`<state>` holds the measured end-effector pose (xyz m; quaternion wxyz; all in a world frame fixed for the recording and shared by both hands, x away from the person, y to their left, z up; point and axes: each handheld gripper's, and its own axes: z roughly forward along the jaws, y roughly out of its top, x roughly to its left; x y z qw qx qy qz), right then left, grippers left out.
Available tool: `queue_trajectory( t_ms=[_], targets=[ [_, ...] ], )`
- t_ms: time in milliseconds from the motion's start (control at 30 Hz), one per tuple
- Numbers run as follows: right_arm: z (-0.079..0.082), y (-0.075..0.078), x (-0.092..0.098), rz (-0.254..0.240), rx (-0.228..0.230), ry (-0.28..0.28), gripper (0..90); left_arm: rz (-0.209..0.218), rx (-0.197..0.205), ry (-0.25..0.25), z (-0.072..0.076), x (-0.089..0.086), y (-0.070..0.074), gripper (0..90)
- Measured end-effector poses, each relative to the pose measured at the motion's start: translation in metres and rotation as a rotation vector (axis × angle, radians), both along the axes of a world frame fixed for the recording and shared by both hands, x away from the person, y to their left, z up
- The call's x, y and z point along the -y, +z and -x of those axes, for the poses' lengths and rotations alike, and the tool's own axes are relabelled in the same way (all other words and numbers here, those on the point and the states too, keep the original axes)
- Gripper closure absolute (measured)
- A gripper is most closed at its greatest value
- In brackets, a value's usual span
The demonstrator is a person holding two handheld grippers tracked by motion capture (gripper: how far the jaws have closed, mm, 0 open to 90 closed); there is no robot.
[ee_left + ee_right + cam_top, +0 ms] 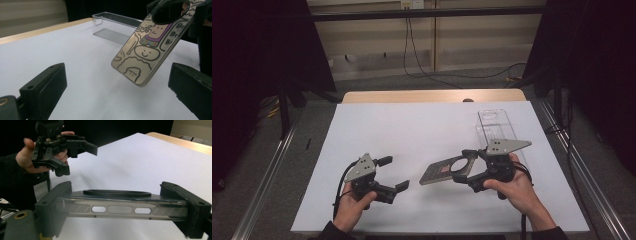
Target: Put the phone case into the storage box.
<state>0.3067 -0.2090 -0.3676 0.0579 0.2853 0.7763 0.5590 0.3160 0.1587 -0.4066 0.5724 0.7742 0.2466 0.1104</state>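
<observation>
The right gripper (468,169) is clamping a cartoon-printed phone case (443,170) above the white table (412,130), likely offering it to the wide-open left gripper (393,173), which must close in.

Evenly lit white table (422,135), dark surroundings; soft shadows, glare on phone case (150,47), near jaws blurred.

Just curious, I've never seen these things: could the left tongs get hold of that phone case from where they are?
Probably yes. The left tongs are open, facing the phone case, which the right tongs hold above the table, with nothing between them.
</observation>
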Motion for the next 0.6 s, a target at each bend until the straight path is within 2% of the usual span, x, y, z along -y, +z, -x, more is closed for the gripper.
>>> queue_trajectory(
  t_ms=[100, 267, 333, 400, 433, 533, 600],
  targets=[
    [0.0, 0.0, 0.001, -0.001, 0.006, -0.014, 11.7, 0.008, 0.022, 0.0, 0.005, -0.006, 0.001, 1.5],
    [-0.001, 0.002, 0.006, -0.006, 0.012, -0.044, 11.7, 0.017, 0.034, 0.097, 0.01, -0.017, -0.004, 1.5],
    [-0.001, 0.003, 0.008, -0.008, 0.016, -0.058, 11.7, 0.047, 0.05, 0.157, 0.011, -0.025, -0.007, 1.0],
    [-0.001, 0.003, 0.01, -0.016, 0.016, -0.068, 11.7, 0.046, 0.049, 0.178, 0.011, -0.03, -0.009, 0.6],
    [-0.001, 0.004, 0.011, -0.019, 0.016, -0.075, 11.7, 0.059, 0.052, 0.198, 0.012, -0.033, -0.01, 0.9],
    [-0.002, 0.006, 0.014, -0.017, 0.014, -0.092, 11.7, 0.051, 0.046, 0.211, 0.011, -0.04, -0.011, 0.9],
    [-0.002, 0.008, 0.017, -0.016, 0.016, -0.101, 11.7, 0.05, 0.047, 0.238, 0.013, -0.045, -0.013, 0.9]
  ],
)
